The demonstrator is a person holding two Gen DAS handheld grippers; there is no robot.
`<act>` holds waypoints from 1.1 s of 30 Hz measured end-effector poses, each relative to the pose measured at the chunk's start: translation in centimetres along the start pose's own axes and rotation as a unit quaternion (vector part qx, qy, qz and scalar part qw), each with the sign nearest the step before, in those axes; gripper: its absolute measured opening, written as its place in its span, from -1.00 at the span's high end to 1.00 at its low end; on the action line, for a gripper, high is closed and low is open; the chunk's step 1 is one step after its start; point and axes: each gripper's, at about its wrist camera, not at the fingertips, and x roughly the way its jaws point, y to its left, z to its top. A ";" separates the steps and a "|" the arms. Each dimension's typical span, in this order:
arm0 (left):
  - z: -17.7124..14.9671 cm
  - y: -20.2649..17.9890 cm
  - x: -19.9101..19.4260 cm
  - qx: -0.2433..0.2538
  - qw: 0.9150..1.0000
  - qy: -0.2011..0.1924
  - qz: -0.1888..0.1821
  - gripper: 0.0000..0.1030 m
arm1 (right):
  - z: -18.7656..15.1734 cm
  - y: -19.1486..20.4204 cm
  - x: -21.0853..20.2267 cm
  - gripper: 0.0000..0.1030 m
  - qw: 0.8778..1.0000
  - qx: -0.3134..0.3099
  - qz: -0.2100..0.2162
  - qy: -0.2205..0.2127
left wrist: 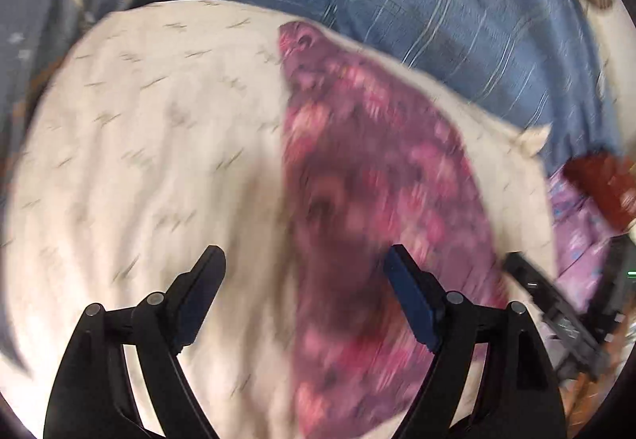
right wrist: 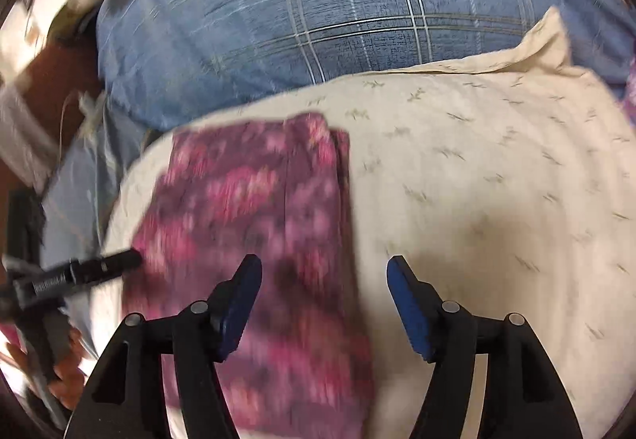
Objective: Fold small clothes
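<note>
A small pink-and-maroon floral garment (left wrist: 377, 169) lies flat and folded lengthwise on a cream patterned pillow (left wrist: 159, 121). My left gripper (left wrist: 304, 256) hangs open above it; the left finger is over cream cloth and the right finger over the garment's near part, with nothing held. In the right wrist view the same garment (right wrist: 246, 192) sits to the left on the cream pillow (right wrist: 497, 180). My right gripper (right wrist: 322, 262) is open above the garment's right edge, its jaws empty. Both views are blurred.
Blue plaid bedding (left wrist: 417, 2) (right wrist: 338, 2) lies behind the pillow. A purple cloth (left wrist: 576, 232) and something red (left wrist: 604, 184) sit at the far right. The other gripper's black body (right wrist: 79, 276) reaches the garment's left edge, and a hand (right wrist: 67, 371) shows below it.
</note>
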 end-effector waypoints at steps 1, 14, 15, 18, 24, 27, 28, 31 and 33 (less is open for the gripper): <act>-1.0 -0.3 -0.6 0.008 1.000 -0.005 0.018 -0.63 | -1.0 0.2 -1.0 -0.52 1.000 -0.010 -0.010 0.002; -12.4 -1.7 -5.8 0.081 0.987 -0.065 0.123 -0.63 | -11.5 1.0 -10.7 -0.99 0.988 -0.069 -0.131 -0.034; -13.0 -1.8 -6.1 0.079 0.988 -0.069 0.116 -0.63 | -12.0 1.3 -11.1 -0.99 0.986 -0.077 -0.140 -0.040; -14.4 -2.2 -6.6 0.085 0.990 -0.066 0.095 -0.63 | -13.1 1.7 -12.3 -0.99 0.983 -0.086 -0.153 -0.061; -16.5 -2.9 -8.7 0.095 0.982 -0.127 0.105 -0.63 | -14.8 2.9 -14.2 -0.99 0.975 -0.110 -0.169 -0.098; -17.0 -3.0 -9.1 0.098 0.980 -0.136 0.104 -0.63 | -15.6 3.8 -14.3 -0.99 0.970 -0.130 -0.176 -0.104; -17.1 -3.1 -9.3 0.099 0.979 -0.140 0.107 -0.63 | -15.7 3.8 -14.4 -0.99 0.971 -0.129 -0.173 -0.105; -17.5 -3.4 -9.4 0.110 0.977 -0.143 0.118 -0.63 | -16.1 3.8 -14.4 -0.99 0.973 -0.121 -0.165 -0.105; -17.5 -3.5 -9.4 0.118 0.976 -0.142 0.114 -0.63 | -16.2 3.8 -14.4 -0.99 0.972 -0.121 -0.171 -0.106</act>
